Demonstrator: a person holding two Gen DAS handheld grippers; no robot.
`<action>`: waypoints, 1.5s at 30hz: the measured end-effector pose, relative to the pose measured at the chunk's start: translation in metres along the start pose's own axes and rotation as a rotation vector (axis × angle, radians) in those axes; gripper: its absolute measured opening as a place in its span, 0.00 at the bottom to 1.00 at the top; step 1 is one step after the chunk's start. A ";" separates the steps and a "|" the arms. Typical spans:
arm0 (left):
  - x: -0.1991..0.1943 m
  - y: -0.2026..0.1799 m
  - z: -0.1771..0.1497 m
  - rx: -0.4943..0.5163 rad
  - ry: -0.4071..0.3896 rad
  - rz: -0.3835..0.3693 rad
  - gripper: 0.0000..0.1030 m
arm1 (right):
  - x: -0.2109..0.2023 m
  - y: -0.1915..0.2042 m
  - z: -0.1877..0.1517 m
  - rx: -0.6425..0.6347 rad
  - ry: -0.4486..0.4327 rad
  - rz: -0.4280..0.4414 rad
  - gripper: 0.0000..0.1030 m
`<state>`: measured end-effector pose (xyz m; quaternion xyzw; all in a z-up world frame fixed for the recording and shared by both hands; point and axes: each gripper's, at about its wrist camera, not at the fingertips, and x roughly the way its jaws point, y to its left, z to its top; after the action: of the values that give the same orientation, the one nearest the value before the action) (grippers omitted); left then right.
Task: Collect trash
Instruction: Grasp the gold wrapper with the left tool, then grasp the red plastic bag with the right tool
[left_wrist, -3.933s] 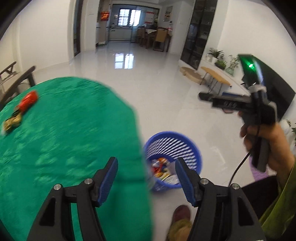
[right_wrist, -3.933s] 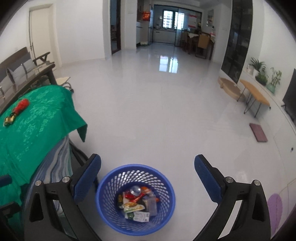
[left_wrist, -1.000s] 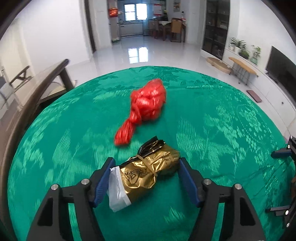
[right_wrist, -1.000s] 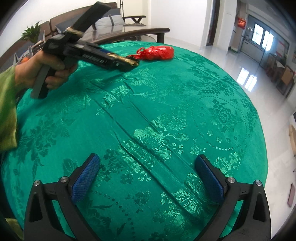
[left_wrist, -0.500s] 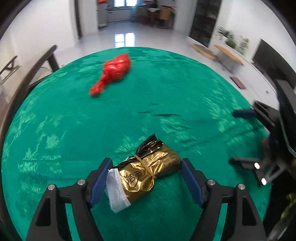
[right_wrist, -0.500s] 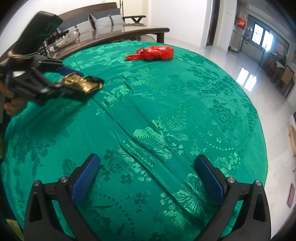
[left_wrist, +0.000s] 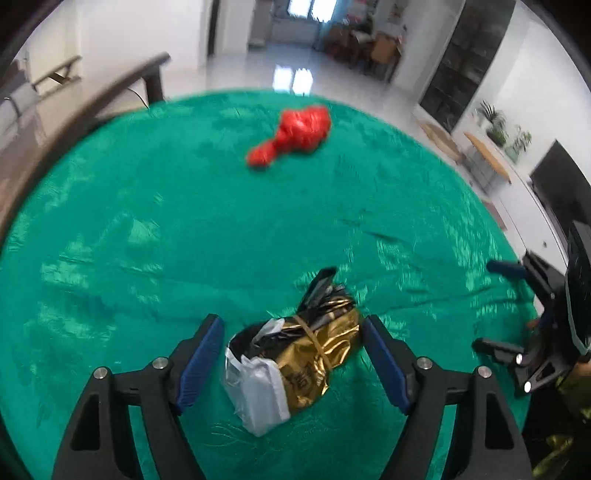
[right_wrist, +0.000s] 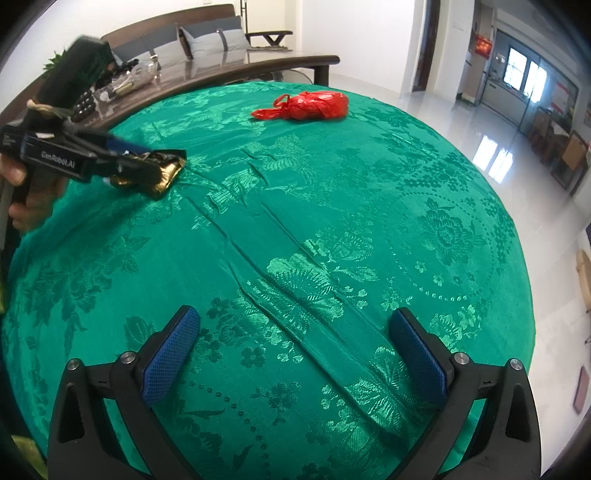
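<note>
Straddling the gold wrapper (left_wrist: 317, 350), the left gripper (left_wrist: 293, 362) stood open, pads beside it, contact uncertain. Wrapper: on the green tablecloth (left_wrist: 147, 221), long axis slanting, black crimped end pointing away to the right. Right gripper (right_wrist: 293, 354): open, empty. Red bag (right_wrist: 306, 106): far side, uncollected. Both items apparently remained outstanding.

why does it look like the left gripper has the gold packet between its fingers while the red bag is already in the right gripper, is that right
Partly. The left gripper does have the gold packet between its open fingers, but the right gripper is open and holds nothing. The right wrist view shows the red bag lying on the green tablecloth, far from it.
</note>
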<state>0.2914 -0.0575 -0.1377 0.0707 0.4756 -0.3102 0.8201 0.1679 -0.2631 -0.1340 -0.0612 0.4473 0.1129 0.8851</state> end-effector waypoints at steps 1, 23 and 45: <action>-0.007 0.000 0.000 -0.001 -0.036 0.001 0.77 | 0.000 0.000 0.000 0.001 0.000 0.000 1.00; -0.024 -0.002 -0.025 -0.053 -0.069 0.082 0.44 | 0.001 -0.005 0.008 0.022 0.022 0.037 1.00; -0.024 0.027 -0.025 -0.247 -0.128 0.231 0.44 | 0.145 0.000 0.208 0.205 -0.012 -0.172 0.45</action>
<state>0.2804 -0.0148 -0.1358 0.0038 0.4458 -0.1572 0.8812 0.4134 -0.1979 -0.1275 -0.0078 0.4442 -0.0093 0.8959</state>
